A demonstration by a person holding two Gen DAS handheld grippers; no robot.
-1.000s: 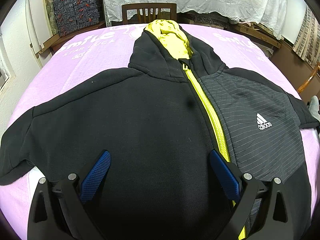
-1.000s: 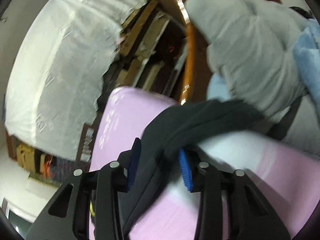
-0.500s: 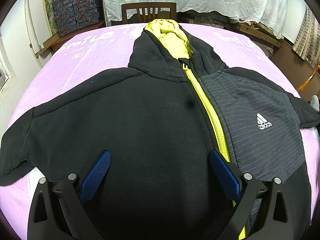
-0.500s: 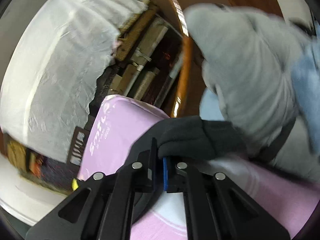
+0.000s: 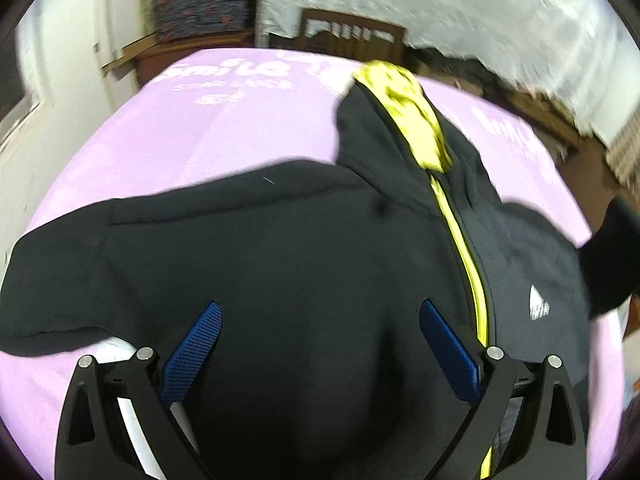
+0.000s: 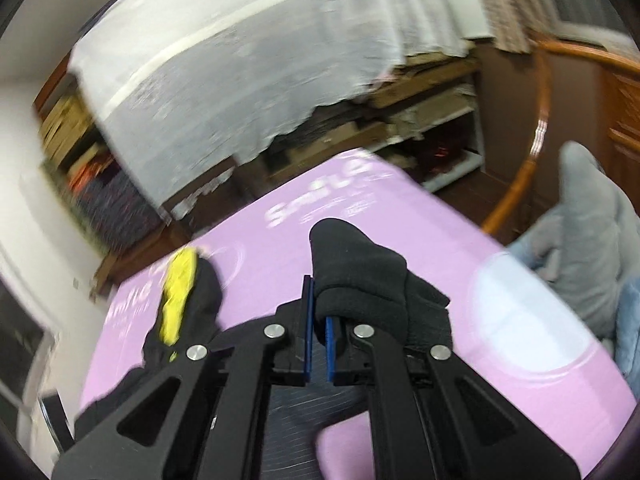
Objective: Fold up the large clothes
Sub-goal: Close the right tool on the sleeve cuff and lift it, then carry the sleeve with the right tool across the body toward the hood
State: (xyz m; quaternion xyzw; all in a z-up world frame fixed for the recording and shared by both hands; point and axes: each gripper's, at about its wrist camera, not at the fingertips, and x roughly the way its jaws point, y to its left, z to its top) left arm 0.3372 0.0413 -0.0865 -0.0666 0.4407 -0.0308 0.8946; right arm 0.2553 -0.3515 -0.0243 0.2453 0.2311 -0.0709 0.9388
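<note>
Hoodie (image 5: 280,264) spread flat on table cover (image 5: 208,140), hood (image 5: 404,120) toward far edge. Chair (image 5: 352,40) behind table, beyond hood. Left gripper (image 5: 320,344) over hoodie's near hem, zipper (image 5: 468,272) just right of it. Sleeve cuff (image 6: 360,276) clamped in right gripper (image 6: 318,344), raised above table. Grey cloth pile (image 6: 592,232) off table's right edge.

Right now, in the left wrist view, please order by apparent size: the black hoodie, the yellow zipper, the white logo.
1. black hoodie
2. yellow zipper
3. white logo
The gaps are wide, so nearness does not change the order.
</note>
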